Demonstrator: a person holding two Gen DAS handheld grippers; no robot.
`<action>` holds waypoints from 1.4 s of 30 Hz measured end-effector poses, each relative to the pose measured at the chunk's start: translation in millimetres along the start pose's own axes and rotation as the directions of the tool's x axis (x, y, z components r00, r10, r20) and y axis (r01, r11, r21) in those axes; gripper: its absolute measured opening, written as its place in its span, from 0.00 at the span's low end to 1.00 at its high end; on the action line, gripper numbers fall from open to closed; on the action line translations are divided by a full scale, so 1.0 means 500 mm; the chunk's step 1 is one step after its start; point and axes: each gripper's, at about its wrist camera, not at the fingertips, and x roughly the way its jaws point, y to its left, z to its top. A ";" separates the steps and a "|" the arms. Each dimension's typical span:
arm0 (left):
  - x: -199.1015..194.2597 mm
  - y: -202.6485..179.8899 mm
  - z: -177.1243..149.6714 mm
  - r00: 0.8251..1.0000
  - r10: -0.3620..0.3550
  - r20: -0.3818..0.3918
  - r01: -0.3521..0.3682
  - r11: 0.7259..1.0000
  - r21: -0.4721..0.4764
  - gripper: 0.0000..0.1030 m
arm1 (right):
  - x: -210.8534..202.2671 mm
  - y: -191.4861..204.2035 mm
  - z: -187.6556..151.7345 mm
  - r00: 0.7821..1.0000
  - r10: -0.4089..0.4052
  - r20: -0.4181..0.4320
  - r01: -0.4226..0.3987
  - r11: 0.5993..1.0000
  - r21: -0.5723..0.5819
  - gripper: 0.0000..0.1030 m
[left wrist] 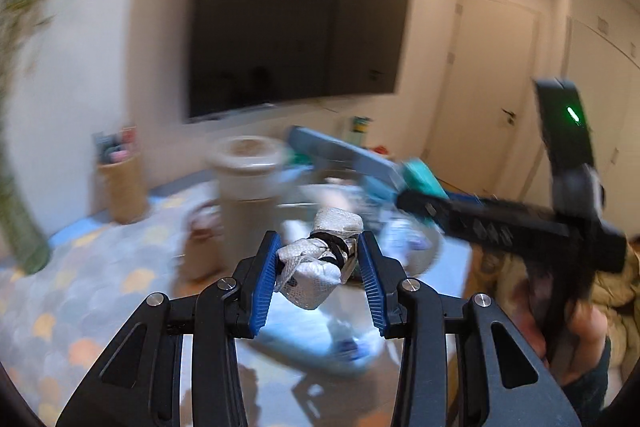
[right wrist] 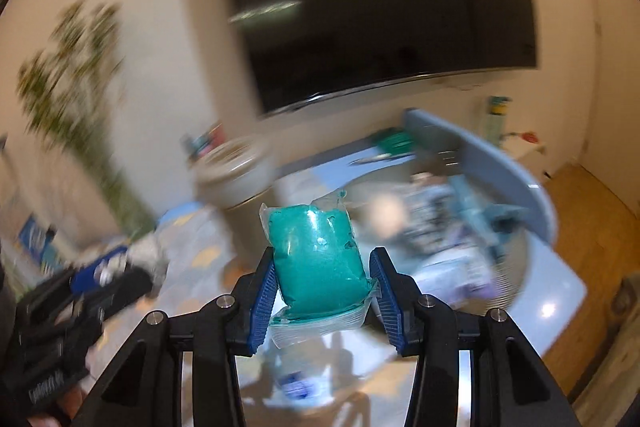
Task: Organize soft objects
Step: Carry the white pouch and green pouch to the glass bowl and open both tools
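Teal pouch (right wrist: 318,259) stands upright in right tongs (right wrist: 322,277).

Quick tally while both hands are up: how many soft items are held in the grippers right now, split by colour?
White/silver, a mesh-wrapped bundle tied with a black band, in the left gripper: 1
Teal, a clear packet of teal putty, in the right gripper: 1
Total held: 2
Items on the table below are too blurred to count.
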 end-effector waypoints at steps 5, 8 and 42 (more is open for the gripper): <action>0.083 -0.082 0.039 1.000 -0.022 -0.013 0.022 0.999 0.041 0.36 | -0.012 -0.100 0.057 0.996 -0.080 0.029 0.079 0.996 0.039 0.44; 0.139 -0.100 0.066 1.000 0.001 -0.011 0.000 0.999 0.040 0.36 | 0.013 -0.148 0.087 0.999 -0.052 0.016 0.050 0.994 0.096 0.44; 0.099 -0.079 0.009 1.000 0.017 -0.011 -0.017 0.999 0.046 0.73 | 0.055 -0.206 0.068 0.995 0.078 -0.055 -0.066 0.979 0.193 0.65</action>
